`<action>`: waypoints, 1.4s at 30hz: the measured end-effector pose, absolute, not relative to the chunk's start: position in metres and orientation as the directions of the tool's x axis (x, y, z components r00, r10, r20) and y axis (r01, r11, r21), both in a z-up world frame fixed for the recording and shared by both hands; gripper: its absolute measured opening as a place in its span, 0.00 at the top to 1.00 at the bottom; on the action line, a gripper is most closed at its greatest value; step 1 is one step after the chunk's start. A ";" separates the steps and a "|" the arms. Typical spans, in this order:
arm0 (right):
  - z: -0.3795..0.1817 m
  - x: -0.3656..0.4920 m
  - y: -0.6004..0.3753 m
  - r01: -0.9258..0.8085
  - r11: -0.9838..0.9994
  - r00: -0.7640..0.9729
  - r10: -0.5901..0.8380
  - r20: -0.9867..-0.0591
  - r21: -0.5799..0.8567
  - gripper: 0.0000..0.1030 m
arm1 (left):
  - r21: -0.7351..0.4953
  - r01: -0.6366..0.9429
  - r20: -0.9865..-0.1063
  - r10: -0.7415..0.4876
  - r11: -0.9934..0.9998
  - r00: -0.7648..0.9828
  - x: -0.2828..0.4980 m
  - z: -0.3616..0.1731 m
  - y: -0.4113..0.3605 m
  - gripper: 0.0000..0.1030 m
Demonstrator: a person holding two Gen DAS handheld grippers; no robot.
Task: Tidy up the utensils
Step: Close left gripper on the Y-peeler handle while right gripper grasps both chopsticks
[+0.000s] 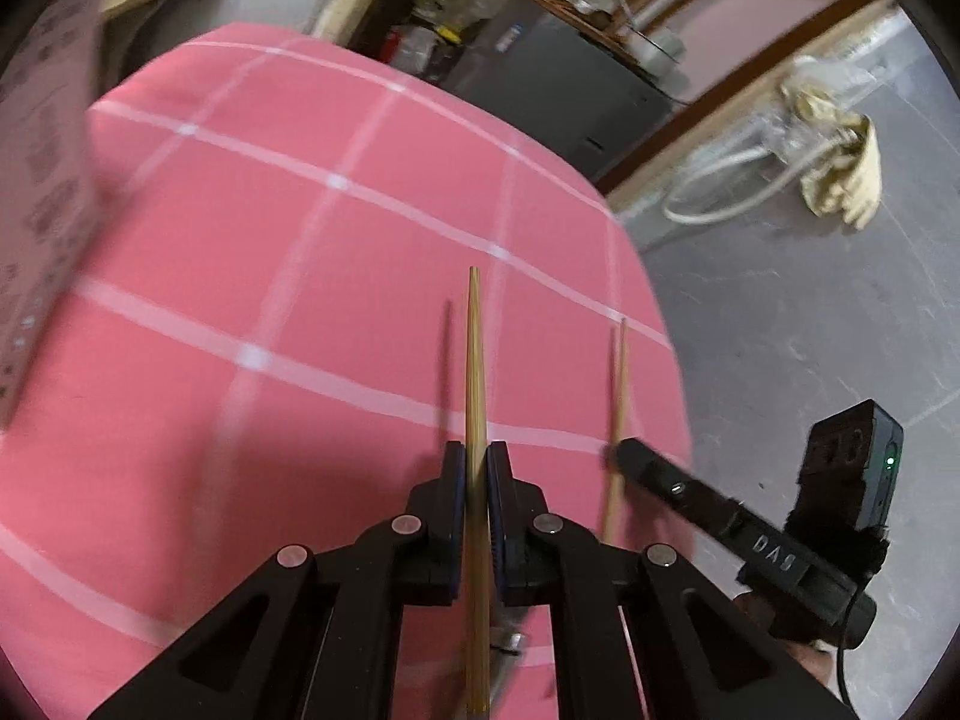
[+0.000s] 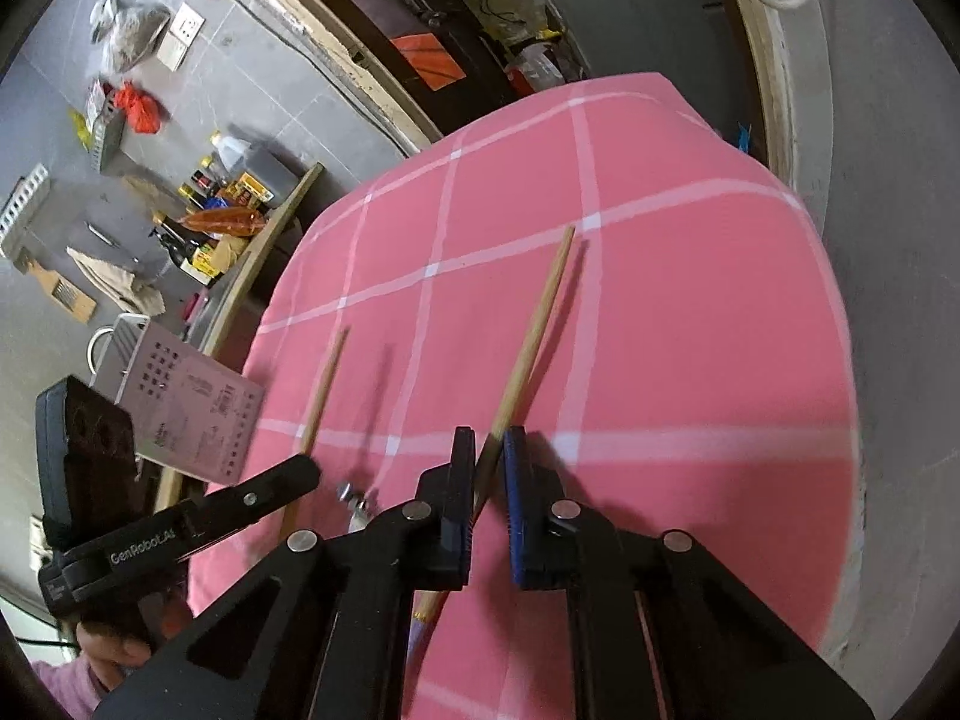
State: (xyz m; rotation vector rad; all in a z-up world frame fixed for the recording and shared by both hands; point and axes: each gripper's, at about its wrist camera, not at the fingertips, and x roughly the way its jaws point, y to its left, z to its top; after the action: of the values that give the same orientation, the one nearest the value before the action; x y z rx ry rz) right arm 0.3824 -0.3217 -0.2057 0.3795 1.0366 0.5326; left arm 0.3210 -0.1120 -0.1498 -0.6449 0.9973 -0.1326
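The desk (image 1: 252,228), under a pink checked cloth, fills the middle of both views. Each chopstick is picked up but not yet put away, so the sorting looks barely begun. The left hand-held gripper (image 1: 477,468), bottom centre, is clenched on one chopstick (image 1: 476,360); the right hand-held gripper (image 2: 489,456), bottom centre of its view, grips the other chopstick (image 2: 534,330). No holder is clearly in view. A small metal piece (image 2: 354,498) at lower left is blurred and half hidden.
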 end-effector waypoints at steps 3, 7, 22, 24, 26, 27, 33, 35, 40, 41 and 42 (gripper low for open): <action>-0.202 0.372 -0.329 -0.234 0.827 0.404 0.561 -0.723 0.511 0.96 | -0.580 -0.136 -0.726 -0.434 0.803 0.534 0.325 -0.148 -0.128 0.93; -0.203 0.367 -0.345 -0.214 0.824 0.394 0.564 -0.725 0.525 0.96 | -0.582 -0.074 -0.720 -0.471 0.810 0.510 0.327 -0.146 -0.147 0.93; -0.203 0.383 -0.334 -0.210 0.783 0.374 0.618 -0.692 0.586 0.76 | -0.563 -0.017 -0.716 -0.477 0.826 0.510 0.299 -0.137 -0.143 0.86; -0.201 0.384 -0.327 -0.224 0.794 0.366 0.606 -0.706 0.565 0.76 | -0.534 -0.012 -0.730 -0.454 0.845 0.511 0.291 -0.134 -0.140 0.83; -0.200 0.386 -0.318 -0.241 0.800 0.356 0.599 -0.717 0.549 0.76 | -0.510 -0.007 -0.741 -0.436 0.860 0.511 0.284 -0.132 -0.138 0.79; -0.200 0.387 -0.312 -0.249 0.804 0.348 0.595 -0.725 0.540 0.76 | -0.500 -0.006 -0.747 -0.428 0.866 0.508 0.279 -0.132 -0.135 0.76; -0.197 0.392 -0.291 -0.282 0.838 0.332 0.542 -0.772 0.467 0.65 | -0.483 -0.013 -0.774 -0.421 0.875 0.473 0.263 -0.141 -0.123 0.71; -0.198 0.394 -0.291 -0.285 0.851 0.329 0.520 -0.788 0.442 0.65 | -0.489 -0.015 -0.779 -0.429 0.872 0.457 0.261 -0.145 -0.120 0.71; -0.199 0.406 -0.288 -0.254 0.874 0.317 0.480 -0.818 0.414 0.65 | -0.502 -0.003 -0.780 -0.451 0.865 0.434 0.261 -0.149 -0.125 0.71; -0.201 0.407 -0.287 -0.254 0.877 0.316 0.474 -0.822 0.408 0.65 | -0.507 -0.002 -0.779 -0.457 0.862 0.429 0.261 -0.149 -0.126 0.71; -0.201 0.409 -0.285 -0.255 0.882 0.314 0.463 -0.829 0.396 0.65 | -0.510 -0.001 -0.780 -0.462 0.860 0.423 0.261 -0.151 -0.127 0.71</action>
State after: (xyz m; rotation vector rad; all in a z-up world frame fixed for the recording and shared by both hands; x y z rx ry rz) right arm 0.4088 -0.2855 -0.2011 0.2051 1.1590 0.4777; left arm 0.2610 -0.1269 -0.1506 -0.4770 1.1062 -0.3022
